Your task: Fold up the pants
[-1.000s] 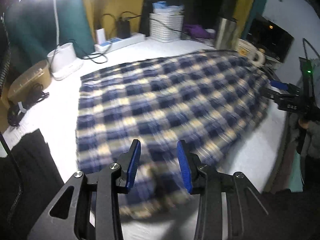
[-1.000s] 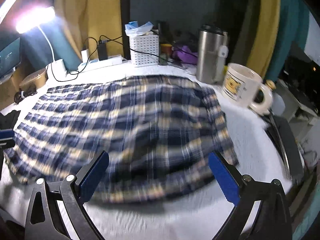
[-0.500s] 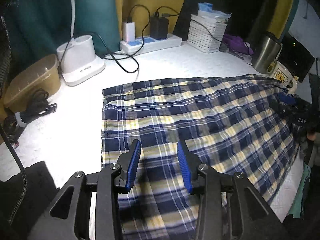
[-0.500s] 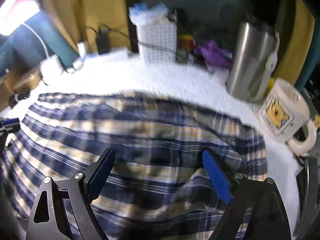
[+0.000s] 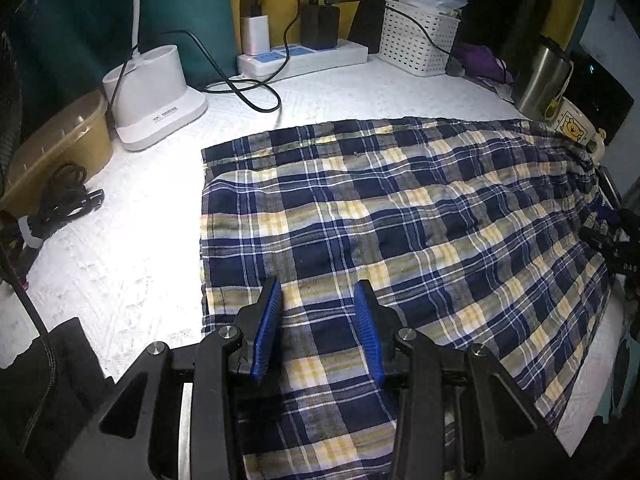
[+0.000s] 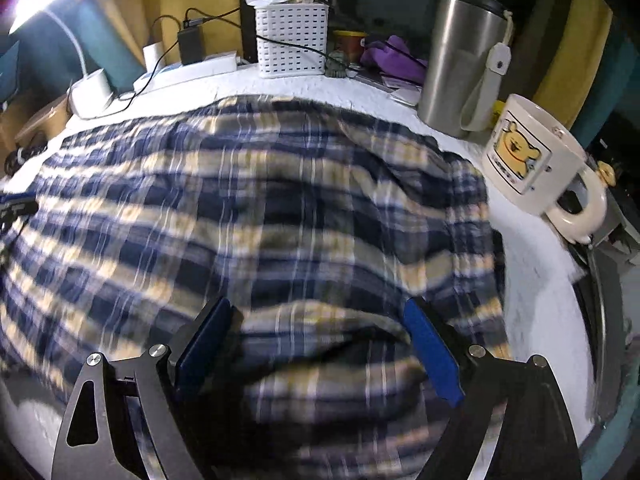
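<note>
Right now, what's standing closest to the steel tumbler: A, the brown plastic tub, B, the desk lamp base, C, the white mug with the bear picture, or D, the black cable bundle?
C: the white mug stands right beside the steel tumbler at the table's far right; the others lie at the left.

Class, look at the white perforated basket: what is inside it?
A crumpled blue and clear plastic bag sticks out of the white basket. Its walls hide whatever lies lower.

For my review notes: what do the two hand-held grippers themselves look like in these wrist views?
Both look alike. The left hand-held gripper has two matte black angular fingers with triangular cut-outs and silver pivot screws, tipped with ribbed blue pads. The right hand-held gripper has the same black frame and blue pads. No cables or sleeves show.
</note>
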The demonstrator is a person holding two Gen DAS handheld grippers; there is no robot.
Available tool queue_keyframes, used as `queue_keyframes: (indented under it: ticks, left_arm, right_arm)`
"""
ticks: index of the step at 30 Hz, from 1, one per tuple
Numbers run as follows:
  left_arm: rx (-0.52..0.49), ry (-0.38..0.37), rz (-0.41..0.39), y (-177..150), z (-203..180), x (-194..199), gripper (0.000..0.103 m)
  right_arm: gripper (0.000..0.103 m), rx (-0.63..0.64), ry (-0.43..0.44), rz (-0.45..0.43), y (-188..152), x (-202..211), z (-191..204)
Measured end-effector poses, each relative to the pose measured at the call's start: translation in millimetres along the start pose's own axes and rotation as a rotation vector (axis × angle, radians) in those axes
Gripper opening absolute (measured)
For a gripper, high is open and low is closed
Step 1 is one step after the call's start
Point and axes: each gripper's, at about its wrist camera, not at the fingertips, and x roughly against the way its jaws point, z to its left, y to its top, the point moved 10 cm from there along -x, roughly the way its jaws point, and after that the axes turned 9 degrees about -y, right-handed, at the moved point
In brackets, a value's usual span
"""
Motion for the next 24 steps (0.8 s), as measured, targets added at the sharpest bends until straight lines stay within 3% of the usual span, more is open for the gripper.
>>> queue_keyframes:
  ticks: [7,13,18,24]
  left_arm:
    - [-0.002,0.018,-0.007,-7,-1,13,0.037]
    - [0.021,0.025,-0.058,-1,7,28,0.037]
    - [0.043,0.021,-0.074,9,15,26,0.037]
    - [0.058,-0.006,-0.069,13,19,16,0.037]
  right_arm:
    - [0.089,0.006,-0.006,0.002,-18,21,-9]
    - [0.089,-0.033,-0.01,-0.08,28,30,-8]
    - [0.089,0.024,-0.037,-0.128,91,11,24]
    - [0.089,0.012,-0.027,-0.048,112,-31,45]
